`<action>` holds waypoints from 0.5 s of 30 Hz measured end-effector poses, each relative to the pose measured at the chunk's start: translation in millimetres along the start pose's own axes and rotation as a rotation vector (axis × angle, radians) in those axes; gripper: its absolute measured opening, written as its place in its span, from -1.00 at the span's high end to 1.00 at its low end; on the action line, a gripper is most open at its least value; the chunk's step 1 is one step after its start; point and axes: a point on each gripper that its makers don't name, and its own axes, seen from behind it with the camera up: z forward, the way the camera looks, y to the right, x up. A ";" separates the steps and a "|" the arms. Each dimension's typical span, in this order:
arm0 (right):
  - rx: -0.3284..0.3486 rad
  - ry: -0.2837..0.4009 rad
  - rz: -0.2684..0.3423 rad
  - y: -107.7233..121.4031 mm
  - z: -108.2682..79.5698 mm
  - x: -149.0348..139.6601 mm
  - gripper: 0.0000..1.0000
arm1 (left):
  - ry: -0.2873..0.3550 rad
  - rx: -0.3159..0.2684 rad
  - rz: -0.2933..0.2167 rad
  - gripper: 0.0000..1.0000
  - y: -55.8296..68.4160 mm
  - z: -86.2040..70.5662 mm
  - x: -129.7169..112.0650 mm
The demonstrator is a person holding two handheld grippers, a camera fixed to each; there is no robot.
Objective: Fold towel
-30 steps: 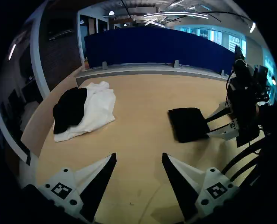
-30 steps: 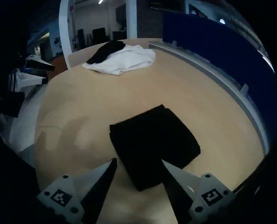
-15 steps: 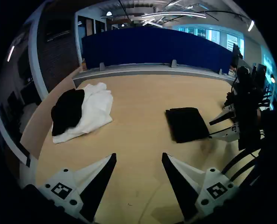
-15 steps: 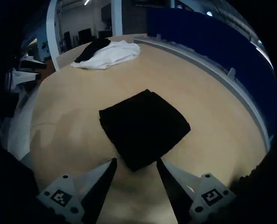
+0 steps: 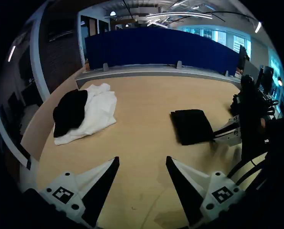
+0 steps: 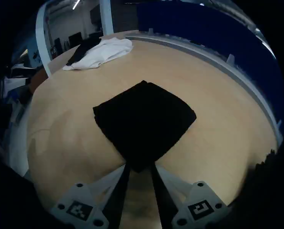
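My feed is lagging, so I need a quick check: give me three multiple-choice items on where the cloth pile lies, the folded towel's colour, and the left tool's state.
1. In the left gripper view, relative to the folded towel, the cloth pile lies:
A) on it
B) to its left, apart
C) against its right edge

2. The folded towel is:
A) white
B) blue
C) black

3. The left tool is:
A) open
B) shut on the towel
C) shut on the pile

Key:
1. B, bare table separates them.
2. C, it is dark in both views.
3. A, table shows between its spread fingers.
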 end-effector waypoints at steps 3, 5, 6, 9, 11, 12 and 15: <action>0.004 0.001 -0.002 -1.0 1.5 -1.4 0.34 | 0.000 0.001 -0.001 -0.81 -0.6 0.7 -0.6; 0.010 -0.001 -0.006 -1.8 2.6 -2.1 0.42 | -0.001 0.002 -0.001 -0.81 -1.5 1.8 -1.0; 0.011 -0.002 -0.006 -2.0 3.0 -2.2 0.48 | -0.002 0.003 -0.001 -0.80 -1.8 2.2 -1.1; 0.011 0.001 -0.002 -2.1 2.6 0.8 0.81 | -0.003 0.004 -0.001 -0.81 -2.3 2.9 -0.7; 0.011 0.004 0.001 -1.6 2.0 0.1 0.82 | -0.003 0.004 -0.002 -0.81 -2.0 2.5 0.2; 0.011 0.005 0.002 -1.6 1.6 -0.1 0.83 | -0.002 0.003 -0.002 -0.81 -1.7 2.4 0.6; 0.018 0.006 0.000 -2.8 -1.2 0.3 0.85 | -0.002 0.001 -0.003 -0.81 -0.2 2.2 1.4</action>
